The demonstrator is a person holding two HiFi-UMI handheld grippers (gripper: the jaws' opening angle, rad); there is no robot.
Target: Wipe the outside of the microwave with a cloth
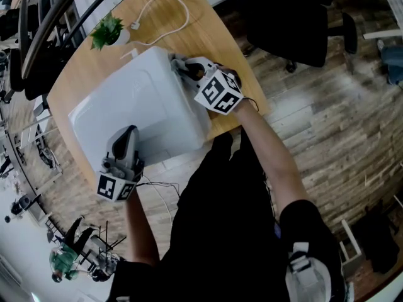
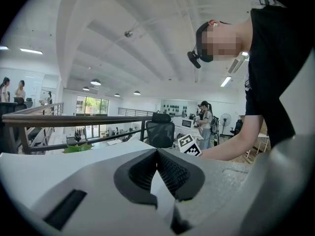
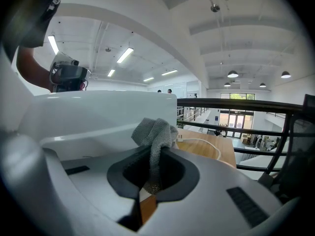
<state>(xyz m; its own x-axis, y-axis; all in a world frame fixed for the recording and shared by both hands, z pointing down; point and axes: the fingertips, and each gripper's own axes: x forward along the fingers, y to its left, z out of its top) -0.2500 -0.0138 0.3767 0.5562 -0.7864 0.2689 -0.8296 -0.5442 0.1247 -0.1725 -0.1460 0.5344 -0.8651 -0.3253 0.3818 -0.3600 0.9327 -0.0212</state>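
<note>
Head view: the right gripper (image 1: pixel 186 70) pinches the cloth (image 1: pixel 177 62) at the far right corner of the microwave (image 1: pixel 138 106). The left gripper (image 1: pixel 129 134), closed on nothing, rests on top, farther away.

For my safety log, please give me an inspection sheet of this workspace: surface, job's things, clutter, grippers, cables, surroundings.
Surface: wooden table, mostly taken up by the microwave.
Job's things: white microwave stands on the table; grey cloth at its far right corner.
Clutter: small plant at the table's far edge.
Grippers: right gripper shut on the cloth; left gripper shut, empty, over the microwave's near left part.
Cables: white cable lies looped on the table beyond the microwave.
Surroundings: black chair and wood floor on the right, railing on the left, people far off.
</note>
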